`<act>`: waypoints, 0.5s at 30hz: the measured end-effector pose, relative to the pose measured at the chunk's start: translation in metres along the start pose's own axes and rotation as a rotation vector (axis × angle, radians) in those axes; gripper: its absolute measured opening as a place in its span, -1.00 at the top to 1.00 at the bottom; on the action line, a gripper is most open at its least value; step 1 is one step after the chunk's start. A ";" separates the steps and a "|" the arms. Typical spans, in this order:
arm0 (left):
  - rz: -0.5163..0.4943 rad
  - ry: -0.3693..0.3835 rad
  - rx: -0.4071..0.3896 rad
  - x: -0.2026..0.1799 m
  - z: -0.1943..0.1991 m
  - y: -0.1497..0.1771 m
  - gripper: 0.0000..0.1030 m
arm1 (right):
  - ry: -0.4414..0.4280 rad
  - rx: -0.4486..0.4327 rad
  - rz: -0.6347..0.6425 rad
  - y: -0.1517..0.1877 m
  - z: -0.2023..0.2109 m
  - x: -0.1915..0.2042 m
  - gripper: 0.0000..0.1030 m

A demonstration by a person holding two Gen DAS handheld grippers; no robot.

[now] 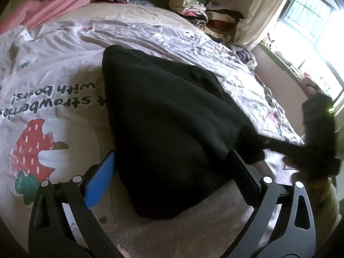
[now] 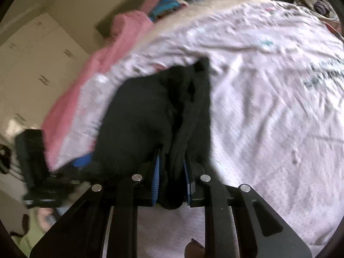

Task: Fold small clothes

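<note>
A small black garment [image 1: 172,116] lies spread on the pale printed bedsheet [image 1: 53,81]. My left gripper [image 1: 172,157] is open, its blue-padded fingers [image 1: 101,180] wide apart on either side of the garment's near edge. My right gripper [image 2: 172,167] is shut on a bunched corner of the black garment [image 2: 154,116] and pulls it taut; it also shows in the left wrist view [image 1: 318,137] at the right, blurred.
The sheet carries a strawberry print [image 1: 32,146] and lettering. Stacks of folded clothes [image 1: 200,10] sit at the far side of the bed. Pink fabric [image 1: 43,6] lies at the far left. A window [image 1: 311,32] is on the right, white cupboards [image 2: 32,68] to the left.
</note>
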State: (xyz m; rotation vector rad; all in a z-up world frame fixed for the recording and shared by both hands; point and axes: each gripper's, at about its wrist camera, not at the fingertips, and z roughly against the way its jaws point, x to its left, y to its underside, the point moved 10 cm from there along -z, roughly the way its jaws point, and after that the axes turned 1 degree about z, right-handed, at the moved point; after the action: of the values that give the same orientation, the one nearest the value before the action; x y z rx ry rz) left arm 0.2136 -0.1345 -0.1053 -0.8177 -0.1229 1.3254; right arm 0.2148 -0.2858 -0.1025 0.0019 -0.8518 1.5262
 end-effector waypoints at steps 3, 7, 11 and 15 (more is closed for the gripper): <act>-0.004 0.001 0.002 -0.001 0.000 0.001 -0.81 | 0.038 -0.021 0.001 0.004 -0.002 -0.002 0.54; 0.001 0.003 -0.004 -0.003 0.001 0.001 -0.81 | 0.089 -0.062 0.005 0.004 0.006 -0.003 0.29; 0.002 0.004 -0.007 -0.003 0.004 0.000 -0.81 | 0.162 -0.115 0.045 0.005 0.019 0.000 0.00; -0.007 0.015 -0.029 -0.007 0.012 -0.003 -0.81 | 0.193 -0.151 0.066 0.001 0.028 0.001 -0.34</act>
State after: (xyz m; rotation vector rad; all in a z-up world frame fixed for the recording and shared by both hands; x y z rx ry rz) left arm 0.2073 -0.1354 -0.0923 -0.8513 -0.1336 1.3130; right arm 0.2004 -0.2995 -0.0820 -0.2823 -0.8161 1.4923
